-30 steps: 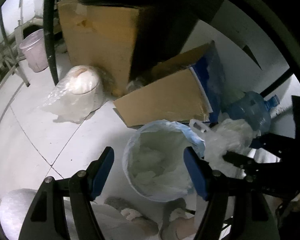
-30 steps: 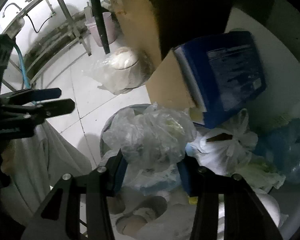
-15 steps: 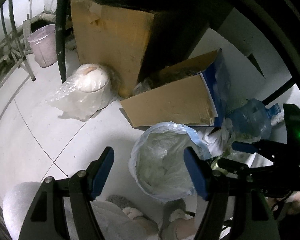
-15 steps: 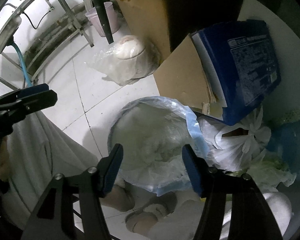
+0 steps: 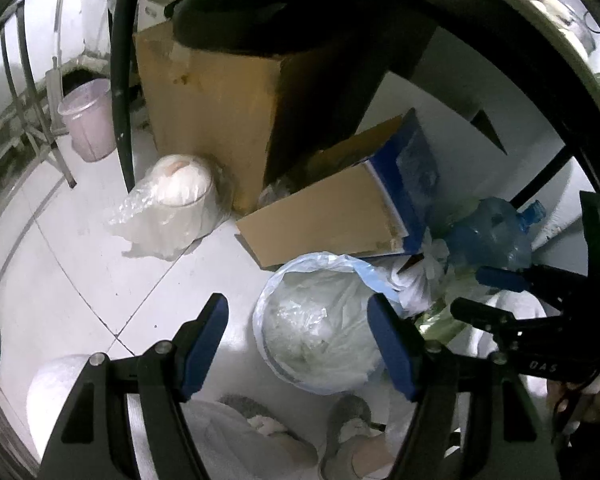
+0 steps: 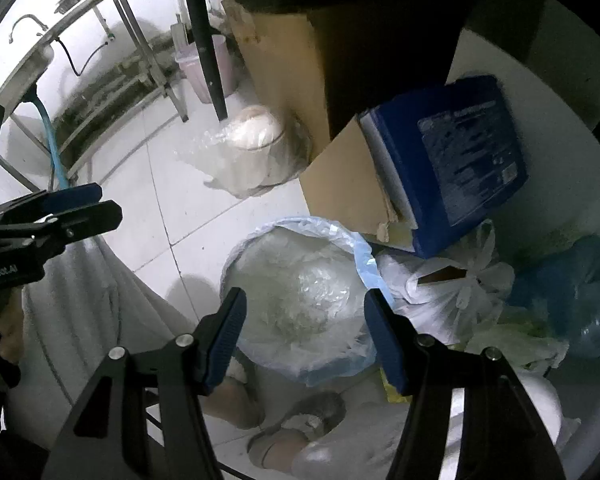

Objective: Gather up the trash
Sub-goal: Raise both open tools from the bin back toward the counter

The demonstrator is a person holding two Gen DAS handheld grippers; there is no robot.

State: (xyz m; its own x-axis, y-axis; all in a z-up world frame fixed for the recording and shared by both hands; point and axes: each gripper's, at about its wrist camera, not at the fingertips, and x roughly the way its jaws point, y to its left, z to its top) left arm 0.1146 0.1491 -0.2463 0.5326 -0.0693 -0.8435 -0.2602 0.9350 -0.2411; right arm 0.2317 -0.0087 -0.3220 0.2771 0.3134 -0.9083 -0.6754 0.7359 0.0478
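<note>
Hovering with jaws apart and empty, both the left gripper and right gripper face crumpled plastic trash: light, soft, slippery, best pinched at a bunched fold.

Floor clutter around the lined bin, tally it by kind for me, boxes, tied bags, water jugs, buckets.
Cardboard boxes: 2
Tied white bags: 1
Blue water jugs: 1
Pink buckets: 1
Lined bins: 1
Total: 6

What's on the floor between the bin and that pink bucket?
A plastic-wrapped white pot, plainest in the left wrist view, between bin and bucket.
</note>
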